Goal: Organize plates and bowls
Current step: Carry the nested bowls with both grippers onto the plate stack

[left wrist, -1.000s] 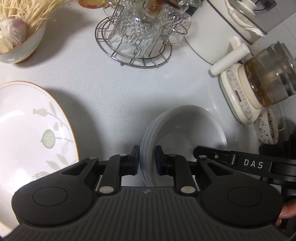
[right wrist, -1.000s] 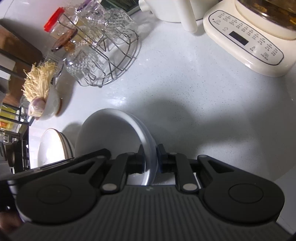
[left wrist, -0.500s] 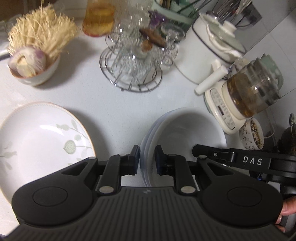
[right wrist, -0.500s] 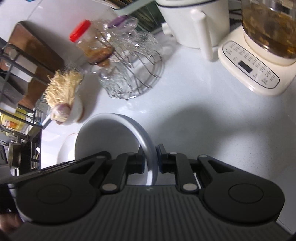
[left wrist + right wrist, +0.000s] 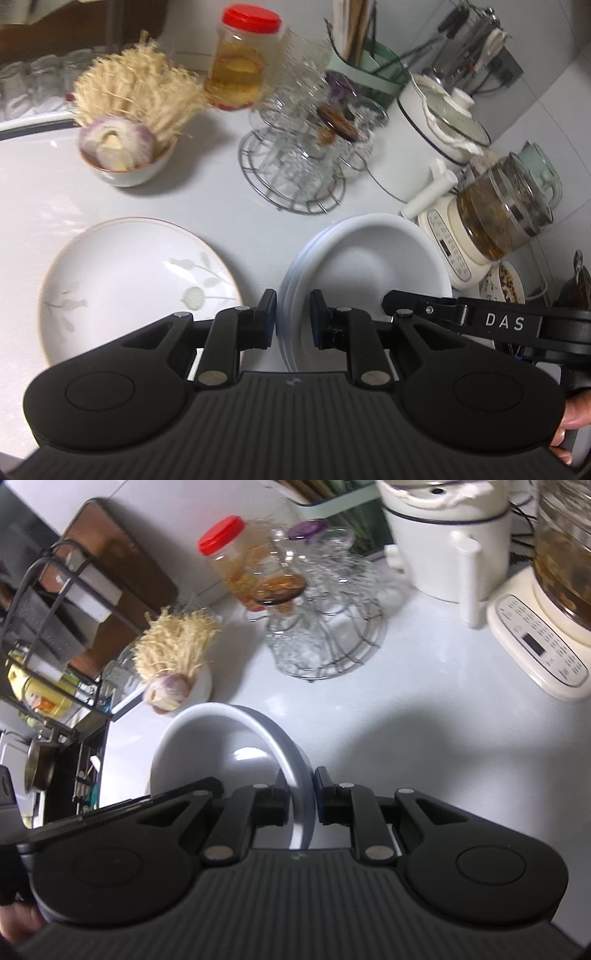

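My left gripper (image 5: 292,316) is shut on the left rim of a stack of white bowls (image 5: 369,266) and holds it above the counter. My right gripper (image 5: 301,799) is shut on the opposite rim of the same stack of white bowls (image 5: 221,753). The right gripper's arm, marked DAS (image 5: 506,322), shows at the stack's right side in the left wrist view. A white plate with a leaf pattern and orange rim (image 5: 133,280) lies on the counter to the left of the stack.
A small bowl with garlic and dried roots (image 5: 125,147), a wire rack of glass cups (image 5: 303,162), a red-lidded jar (image 5: 240,62), a white pot (image 5: 439,125) and a glass kettle on a cream base (image 5: 495,221) stand around. A dark shelf rack (image 5: 55,635) is at the left.
Both grippers have lifted the bowl stack up from the counter; the counter and items look farther away and more of the back wall shows. The grips have not changed.
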Tool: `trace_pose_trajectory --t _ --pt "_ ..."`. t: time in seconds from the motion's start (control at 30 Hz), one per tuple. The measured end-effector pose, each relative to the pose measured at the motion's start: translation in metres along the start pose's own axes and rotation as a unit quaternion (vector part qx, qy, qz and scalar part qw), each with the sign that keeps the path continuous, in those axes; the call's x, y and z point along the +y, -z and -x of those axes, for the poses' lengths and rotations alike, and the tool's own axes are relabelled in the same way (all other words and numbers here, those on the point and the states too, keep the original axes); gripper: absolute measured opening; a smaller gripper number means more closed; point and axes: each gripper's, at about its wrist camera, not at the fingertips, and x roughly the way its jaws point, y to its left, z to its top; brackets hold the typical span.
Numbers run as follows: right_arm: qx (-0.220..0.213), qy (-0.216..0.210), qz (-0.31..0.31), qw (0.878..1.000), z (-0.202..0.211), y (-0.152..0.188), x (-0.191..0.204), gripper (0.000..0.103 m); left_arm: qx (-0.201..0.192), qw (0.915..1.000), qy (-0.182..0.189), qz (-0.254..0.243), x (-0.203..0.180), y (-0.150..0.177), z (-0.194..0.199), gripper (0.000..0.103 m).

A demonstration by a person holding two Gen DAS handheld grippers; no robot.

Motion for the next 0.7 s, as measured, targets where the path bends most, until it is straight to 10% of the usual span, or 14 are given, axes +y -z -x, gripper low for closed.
trace_pose_trajectory --t 0.7 --pt "0.065 -0.031 0.105 0.992 -0.060 0.004 0.093 0.017 -0.032 0.9904 -0.056 0.122 0.095 0.025 0.039 0.021"
